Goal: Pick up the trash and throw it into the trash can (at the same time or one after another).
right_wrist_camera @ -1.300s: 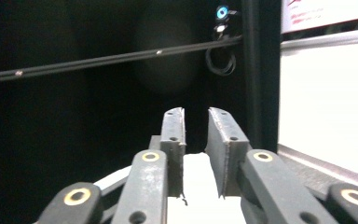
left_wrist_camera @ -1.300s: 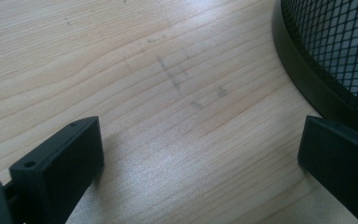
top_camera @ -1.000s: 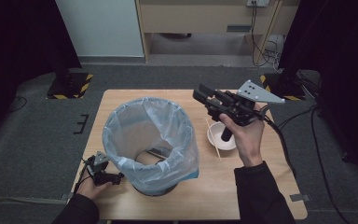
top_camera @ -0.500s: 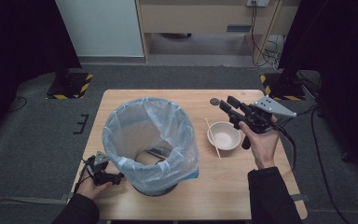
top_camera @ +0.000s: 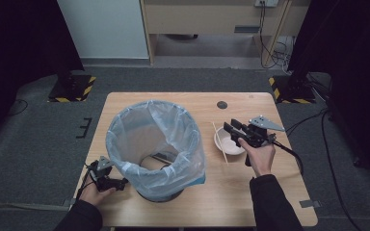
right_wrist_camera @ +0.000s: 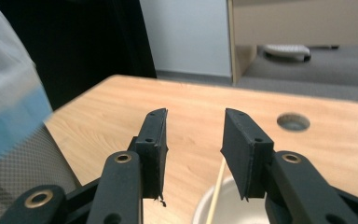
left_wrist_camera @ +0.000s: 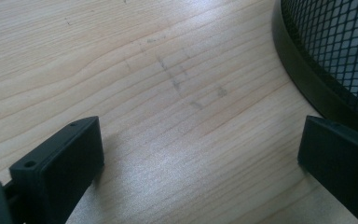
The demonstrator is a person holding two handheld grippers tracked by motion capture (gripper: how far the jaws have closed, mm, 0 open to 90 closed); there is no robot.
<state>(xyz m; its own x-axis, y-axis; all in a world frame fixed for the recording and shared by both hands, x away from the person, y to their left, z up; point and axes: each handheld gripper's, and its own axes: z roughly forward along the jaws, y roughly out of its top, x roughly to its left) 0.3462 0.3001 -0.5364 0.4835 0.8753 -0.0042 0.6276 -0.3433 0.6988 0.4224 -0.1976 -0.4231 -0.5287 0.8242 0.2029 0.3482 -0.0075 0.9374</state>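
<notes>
1. Work item: a white bowl (top_camera: 229,143) stands on the table (top_camera: 270,202), right of centre. A thin wooden stick (top_camera: 220,142) lies across the bowl's left part.
2. Stick axis: in the high view the stick runs from the far edge of the bowl toward the person, nearly straight fore-and-aft. In the right gripper view it rises from the bowl rim (right_wrist_camera: 228,205) between the two jaws.
3. Key relation: the right gripper (top_camera: 232,129) hangs over the bowl's far right rim, jaws pointing left and away from the person. The bowl and stick lie directly below and just ahead of the jaw tips. The right hand (top_camera: 259,156) is the nearer one by far.
4. Right gripper state: the jaws stand partly apart with clear space between them; they have just been opening, and nothing is pressed between the pads.
5. Left gripper (top_camera: 107,179): it rests low at the table's near left corner, beside the foot of the bin. Its jaws stand wide apart over bare wood, with nothing between them.
6. Bin: a black mesh waste bin (left_wrist_camera: 335,51) lined with a pale blue plastic bag (top_camera: 154,139) stands left of the bowl, apart from it.
7. Other features: a round cable hole (top_camera: 222,104) sits in the table beyond the bowl.
8. Markings: no brand, label or legible writing can be made out on any item.
</notes>
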